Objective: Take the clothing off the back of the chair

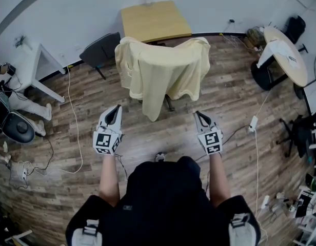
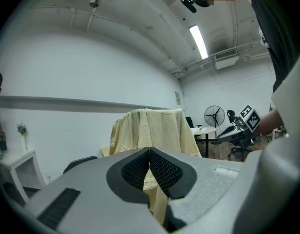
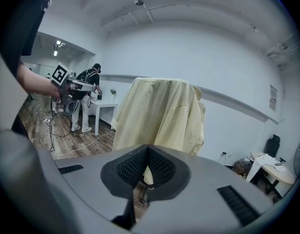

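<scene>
A pale yellow shirt (image 1: pixel 163 70) hangs over the back of a chair, covering the backrest; only the chair's leg (image 1: pixel 169 103) shows below it. The same shirt (image 2: pixel 155 133) fills the middle of the left gripper view, and the shirt (image 3: pixel 162 116) hangs straight ahead in the right gripper view. My left gripper (image 1: pixel 117 109) is short of the shirt's left side, jaws shut and empty. My right gripper (image 1: pixel 198 115) is short of its right side, also shut with nothing held. Both stay apart from the cloth.
A wooden table (image 1: pixel 154 20) stands behind the chair, a dark chair (image 1: pixel 100 50) to its left. A white table (image 1: pixel 37 65) and a person's legs (image 1: pixel 30 109) are at the left. A round table (image 1: pixel 284 53) is at the right. Cables (image 1: pixel 76 132) trail across the wood floor.
</scene>
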